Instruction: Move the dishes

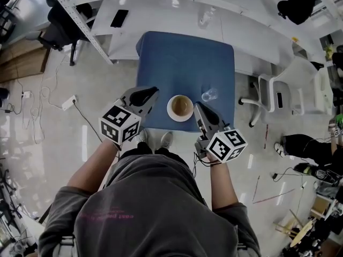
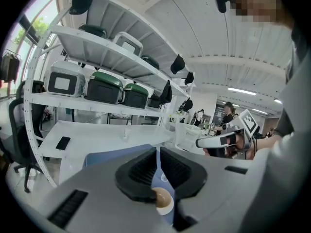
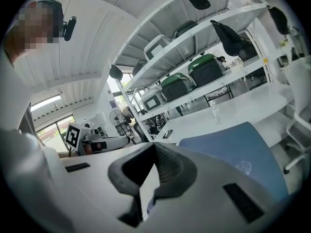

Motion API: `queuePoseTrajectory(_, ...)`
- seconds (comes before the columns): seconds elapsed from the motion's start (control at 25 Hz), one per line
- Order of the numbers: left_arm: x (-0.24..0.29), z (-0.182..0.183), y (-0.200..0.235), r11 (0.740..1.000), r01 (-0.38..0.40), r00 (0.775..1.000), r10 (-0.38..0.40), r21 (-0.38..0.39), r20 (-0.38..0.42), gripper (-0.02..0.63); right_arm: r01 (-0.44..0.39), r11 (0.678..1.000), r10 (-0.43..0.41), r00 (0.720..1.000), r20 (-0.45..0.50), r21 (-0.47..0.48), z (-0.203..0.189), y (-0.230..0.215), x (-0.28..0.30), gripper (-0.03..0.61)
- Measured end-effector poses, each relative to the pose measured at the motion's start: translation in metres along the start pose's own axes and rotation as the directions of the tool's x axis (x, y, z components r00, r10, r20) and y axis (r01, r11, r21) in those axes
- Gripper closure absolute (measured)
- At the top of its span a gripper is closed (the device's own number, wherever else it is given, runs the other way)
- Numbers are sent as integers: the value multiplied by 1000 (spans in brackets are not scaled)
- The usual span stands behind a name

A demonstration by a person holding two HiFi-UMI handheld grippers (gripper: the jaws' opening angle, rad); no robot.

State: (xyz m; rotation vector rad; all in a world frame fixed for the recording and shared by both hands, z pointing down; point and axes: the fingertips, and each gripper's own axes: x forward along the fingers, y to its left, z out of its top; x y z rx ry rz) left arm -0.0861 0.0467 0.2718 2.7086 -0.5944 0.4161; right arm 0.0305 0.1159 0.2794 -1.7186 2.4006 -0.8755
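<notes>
Two claws hang over the table's (image 1: 182, 52) near edge, one on either side of the bowl (image 1: 180, 107).

The left claw (image 1: 151, 94) is released. Its own view shows only a thin slit between the pads (image 2: 146, 171), with nothing in it and the blue top showing through. The bowl (image 2: 163, 200) sits below and just past the tips.

The right claw (image 1: 199, 107) is clenched, and in its own view the right claw (image 3: 155, 152) has its pads together. A pale sliver shows at the seam, and I cannot make it out as any object. The head view shows nothing carried.

The bowl is white with a brown inside and stands upright on the table, close to the near edge and about midway along it. It is round, so no axis favours either side. It lies inward from both claws: to the right of the left one and to the left of the right one. The right tip is just beside the rim and the left is a little farther off, so I judge the right hand the nearer.

Just beyond the right tip, toward the right edge, stands a clear glass (image 1: 210, 95). The rest of the top, out to the far edge, is bare blue.

A bowl standing here with neither claw on it could have just been set down or could be about to be taken up. The pictures do not settle which.

Past the far edge runs a white desk (image 1: 161, 15) with a dark phone (image 1: 119, 17) on it.
</notes>
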Motion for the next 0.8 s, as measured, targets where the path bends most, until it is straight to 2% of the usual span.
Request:
queuePoseTrajectory(0.4, -3, 1, -16, 999, 0, 1000, 0, 33, 8, 591, 1, 1000, -1, 1000, -4, -15, 1, -1, -6, 575)
queuePoseTrajectory(0.8, -4, 0, -16, 1000, 5, 1000, -5, 29, 9, 603, -2, 1000, 2, 1000, -13, -26, 3, 1, -3, 575)
